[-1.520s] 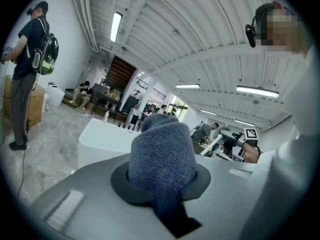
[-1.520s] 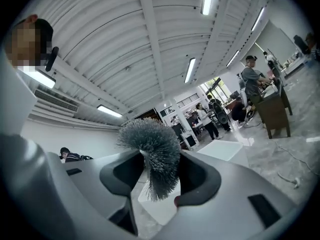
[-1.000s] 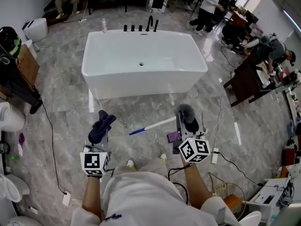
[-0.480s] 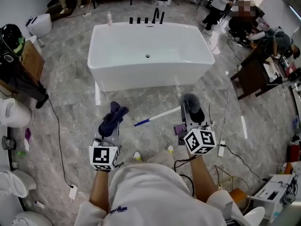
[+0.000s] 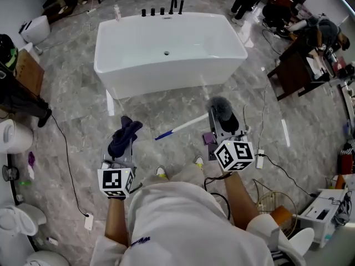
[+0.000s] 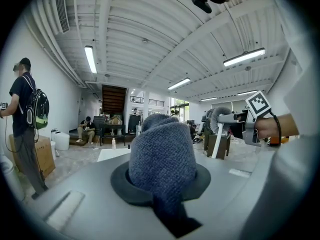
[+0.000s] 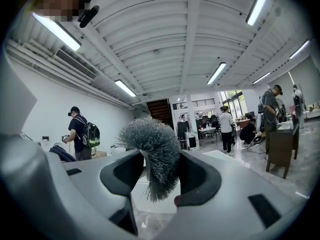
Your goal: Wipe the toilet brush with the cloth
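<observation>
Left gripper (image 5: 122, 154): jaws pinching a bunched dark blue cloth (image 5: 124, 136). Right gripper (image 5: 223, 122): jaws clamped on the grey bristle head of the toilet brush (image 5: 221, 107). The brush's white, blue-tipped handle points toward the cloth without touching it, near a white bathtub (image 5: 166, 85).

You have single items here, apart from your two tools and the tap fittings.
You hold two grippers: the left gripper (image 5: 122, 150) and the right gripper (image 5: 223, 122). There is one cloth (image 5: 124, 135), one toilet brush (image 5: 180, 128), one bathtub (image 5: 166, 71), one bottle (image 5: 117, 13) and five black tap fittings (image 5: 162, 11).
</observation>
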`<state>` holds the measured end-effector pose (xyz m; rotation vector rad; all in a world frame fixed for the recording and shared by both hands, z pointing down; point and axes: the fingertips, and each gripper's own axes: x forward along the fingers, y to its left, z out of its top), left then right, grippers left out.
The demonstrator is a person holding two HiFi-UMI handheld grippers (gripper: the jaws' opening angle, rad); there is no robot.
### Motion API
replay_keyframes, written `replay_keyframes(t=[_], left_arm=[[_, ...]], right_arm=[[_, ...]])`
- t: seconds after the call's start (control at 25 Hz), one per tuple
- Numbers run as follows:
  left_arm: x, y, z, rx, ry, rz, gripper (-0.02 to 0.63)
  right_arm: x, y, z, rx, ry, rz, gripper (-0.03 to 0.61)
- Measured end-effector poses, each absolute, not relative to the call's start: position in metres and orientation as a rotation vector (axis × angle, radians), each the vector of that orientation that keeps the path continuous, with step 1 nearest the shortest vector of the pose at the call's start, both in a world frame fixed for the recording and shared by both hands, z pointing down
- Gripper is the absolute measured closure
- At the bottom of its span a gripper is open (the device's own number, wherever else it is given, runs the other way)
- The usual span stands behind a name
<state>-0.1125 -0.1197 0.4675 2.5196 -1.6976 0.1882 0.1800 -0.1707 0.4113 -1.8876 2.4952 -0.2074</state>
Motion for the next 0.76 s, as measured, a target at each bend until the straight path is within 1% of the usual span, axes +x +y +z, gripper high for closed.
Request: replay_keyframes(t=[0.24, 0.4, 0.52, 0.64, 0.76], left_arm=[[-0.102, -0.111, 0.48, 2.498, -1.695, 0.165, 0.557], [-0.113, -0.102, 0.475, 2.469, -1.724, 0.146, 0.557], [-0.121, -0.095, 0.478, 2.434, -1.746, 0.141, 0.557], [-0.143, -0.078, 0.493, 2.378, -1.778, 0.109, 0.557], [-0.181, -0.053, 0.507, 2.285, -1.859, 0.037, 0.557]], right_arm=[[0.18, -0.16, 0.414, -1.895, 2.578, -0.152, 0.368], [0.166, -0.166, 0.411, -1.854, 2.643, -0.155, 0.368], [0.153, -0.166, 0.405, -1.814, 2.718, -0.088, 0.368], [0.124, -0.16, 0.409, -1.756, 2.801, -0.02, 0.368], [0.071, -0.161, 0.414, -1.595, 2.965, 0.048, 0.368]])
